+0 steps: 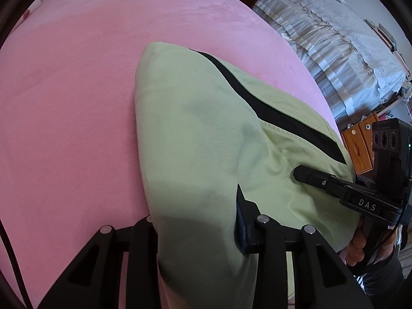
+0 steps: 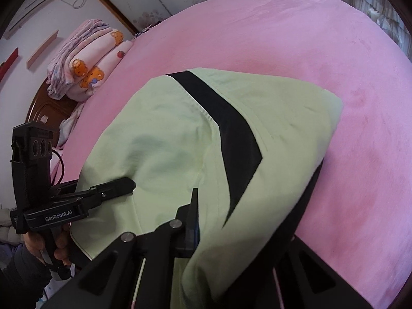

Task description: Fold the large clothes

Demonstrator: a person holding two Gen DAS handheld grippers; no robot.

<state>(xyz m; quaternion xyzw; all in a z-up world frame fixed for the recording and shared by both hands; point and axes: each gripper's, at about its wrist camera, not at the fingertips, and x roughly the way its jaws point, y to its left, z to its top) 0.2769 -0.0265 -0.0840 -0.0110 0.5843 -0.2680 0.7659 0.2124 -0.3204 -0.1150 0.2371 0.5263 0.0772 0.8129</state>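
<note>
A pale green garment (image 1: 206, 128) with a black stripe (image 1: 257, 103) is lifted off the pink bed sheet (image 1: 77, 90), its far end still resting on the sheet. My left gripper (image 1: 198, 206) is shut on its near edge; the cloth drapes over and hides one finger. In the right wrist view the same garment (image 2: 167, 141) hangs from my right gripper (image 2: 231, 219), which is shut on the fabric. Each gripper also shows in the other's view: the right gripper (image 1: 298, 173) and the left gripper (image 2: 131, 182) both pinch the cloth's edge.
Folded quilts (image 2: 87, 59) are stacked by the wooden headboard (image 2: 43, 108). A second bed with a white lace cover (image 1: 334, 38) and a wooden cabinet (image 1: 360, 149) stand beyond the pink sheet (image 2: 334, 51). A person's hands (image 1: 358, 247) (image 2: 38, 244) hold the handles.
</note>
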